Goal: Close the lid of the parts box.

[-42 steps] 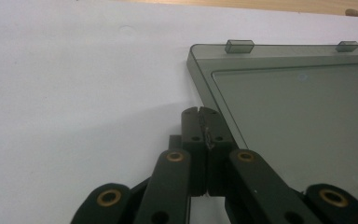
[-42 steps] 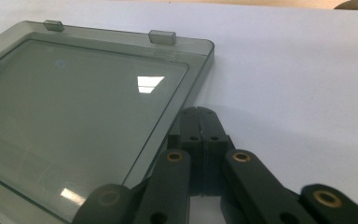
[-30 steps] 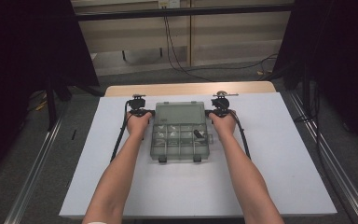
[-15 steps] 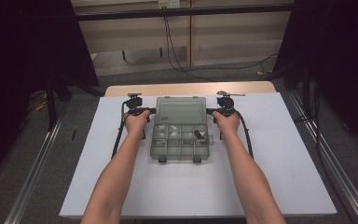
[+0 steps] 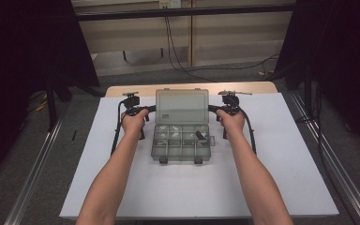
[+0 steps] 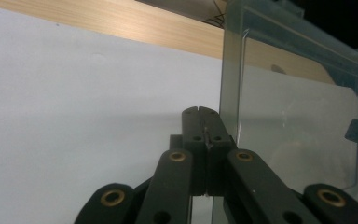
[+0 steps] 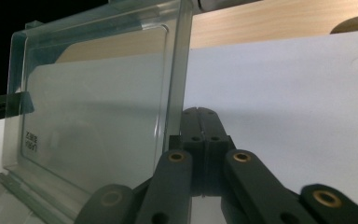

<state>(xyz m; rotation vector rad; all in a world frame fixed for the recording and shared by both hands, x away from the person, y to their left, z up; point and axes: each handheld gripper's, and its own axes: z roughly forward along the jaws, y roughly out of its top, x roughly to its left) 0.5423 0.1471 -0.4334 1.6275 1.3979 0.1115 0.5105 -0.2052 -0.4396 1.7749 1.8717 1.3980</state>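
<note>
Box: a clear plastic compartment box lies near the middle of the white table, its base flat and its two front latches toward the person.
Lid: the lid stands raised off the far edge of the box, leaning back.
Writing: a small dark label sits low on the lid near its left corner; in the right gripper view the same label shows a few printed characters, too blurred to read.
Contents: the box holds two rows of compartments; a small dark part lies in a compartment at the right of the far row, pale bits in the others cannot be identified.
Left gripper: the left gripper has its jaws pressed together with nothing between them, tips just beside the left edge of the lid.
Right gripper: the right gripper is likewise closed and empty, tips just beside the right edge of the lid.
Hidden: in the high view both hands cover the gripper bodies; whether the tips touch the lid cannot be told.
Cut off: the lid runs past the frame edge in the left gripper view.
</note>
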